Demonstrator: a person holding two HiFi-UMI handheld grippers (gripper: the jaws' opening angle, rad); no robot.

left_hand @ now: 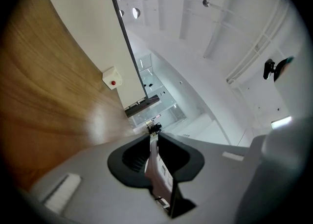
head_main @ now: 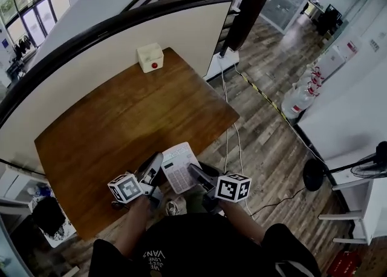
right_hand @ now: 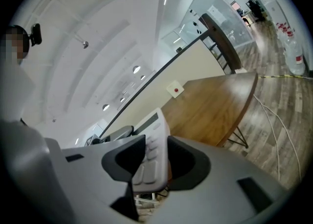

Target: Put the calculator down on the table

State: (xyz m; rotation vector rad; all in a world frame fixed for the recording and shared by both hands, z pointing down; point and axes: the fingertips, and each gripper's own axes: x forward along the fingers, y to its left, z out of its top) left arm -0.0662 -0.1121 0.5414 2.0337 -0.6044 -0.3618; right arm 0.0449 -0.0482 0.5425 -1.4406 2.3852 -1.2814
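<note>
**Wooden surface (head_main: 121,124), near edge: calculator carried in both tongs**

The wooden surface stands against a curved cream partition (head_main: 181,34). It is bare apart from a small beige box (head_main: 150,57) with a red button at its far edge. The calculator (head_main: 179,166) is at the near right edge, about level with the rim, partly over the wood and partly over the floor (head_main: 266,143). It appears to be held clear of the wood, not resting on it.

The left tongs (head_main: 154,168) pinch its left side and the right tongs (head_main: 195,175) pinch its right side, keys upward. Each gripper view shows the body clamped between the jaws. The two-sided hold probably keeps the flat body level for a flat set-down.

Judged step: carry further over the wood, lower, then release. A release here risks a tip over the rim.
</note>
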